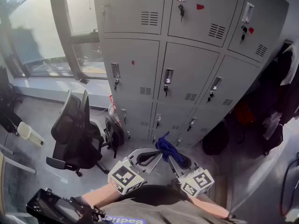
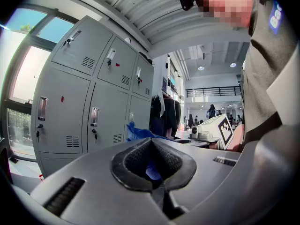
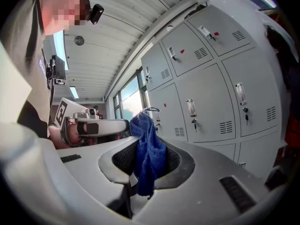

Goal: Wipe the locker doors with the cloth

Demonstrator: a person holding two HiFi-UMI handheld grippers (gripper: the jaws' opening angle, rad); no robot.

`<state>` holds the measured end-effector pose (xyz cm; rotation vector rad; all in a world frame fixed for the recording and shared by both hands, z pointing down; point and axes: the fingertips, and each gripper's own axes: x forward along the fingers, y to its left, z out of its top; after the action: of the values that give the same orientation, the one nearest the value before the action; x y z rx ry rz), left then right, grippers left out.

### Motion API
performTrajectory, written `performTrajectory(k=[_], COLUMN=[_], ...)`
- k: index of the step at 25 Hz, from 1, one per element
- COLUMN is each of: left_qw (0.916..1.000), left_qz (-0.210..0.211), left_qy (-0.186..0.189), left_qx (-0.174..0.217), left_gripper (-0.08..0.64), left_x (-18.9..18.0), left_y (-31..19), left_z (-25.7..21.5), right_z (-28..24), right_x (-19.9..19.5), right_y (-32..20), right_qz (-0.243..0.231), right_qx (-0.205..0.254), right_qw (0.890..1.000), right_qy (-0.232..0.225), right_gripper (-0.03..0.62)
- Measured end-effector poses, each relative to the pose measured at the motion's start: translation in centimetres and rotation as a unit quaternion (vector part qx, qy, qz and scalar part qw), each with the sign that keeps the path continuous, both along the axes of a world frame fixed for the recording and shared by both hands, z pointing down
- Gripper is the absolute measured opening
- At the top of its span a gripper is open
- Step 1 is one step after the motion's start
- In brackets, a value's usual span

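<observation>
The grey locker doors (image 1: 187, 78) fill the wall ahead, each with a handle and key. A blue cloth (image 1: 164, 146) is bunched between my two grippers, low in the head view. My right gripper (image 1: 174, 158) is shut on the blue cloth (image 3: 150, 158), which hangs down between its pads. My left gripper (image 1: 156, 154) meets the cloth from the left with its jaws together; a bit of blue shows between its pads and the rest of the cloth (image 2: 138, 132) bulges just beyond its tips. The left gripper (image 3: 101, 125) reaches the cloth's top in the right gripper view.
A black office chair (image 1: 74, 134) and a dark backpack (image 1: 114, 132) stand on the floor left of the lockers, under a window (image 1: 79, 31). Dark clothes (image 1: 280, 92) hang at the right, with a black bag (image 1: 215, 139) below them.
</observation>
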<state>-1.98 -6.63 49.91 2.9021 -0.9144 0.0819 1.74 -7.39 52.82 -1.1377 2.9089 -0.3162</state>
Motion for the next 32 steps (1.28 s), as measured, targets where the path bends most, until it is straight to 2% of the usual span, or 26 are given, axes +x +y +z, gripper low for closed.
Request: performTrajectory(k=[19,26,32], left_qw=[0.9999,0.9999,0.9996], left_qz=[0.003,0.015,0.014], left_qy=[0.004,-0.002,-0.007], left_qx=[-0.013,0.001,0.025], left_gripper=[0.008,0.008,0.008], left_x=[0.9,3.7,7.6], left_y=[-0.8,-2.5,-4.7], left_z=[0.8,-0.6,-3.2], right_z=[0.9,0.0,-2.7], right_x=[1.3,3.8,7.2], right_y=[-0.4,-1.8,-4.2], right_qz=[0.013,0.023,0.025], right_qx=[-0.016,-0.006,0.018], right_qw=[1.000,0.999,0.999], right_qy=[-0.020,-0.036,-0.039], right_gripper=[0.077,0.077,0.078])
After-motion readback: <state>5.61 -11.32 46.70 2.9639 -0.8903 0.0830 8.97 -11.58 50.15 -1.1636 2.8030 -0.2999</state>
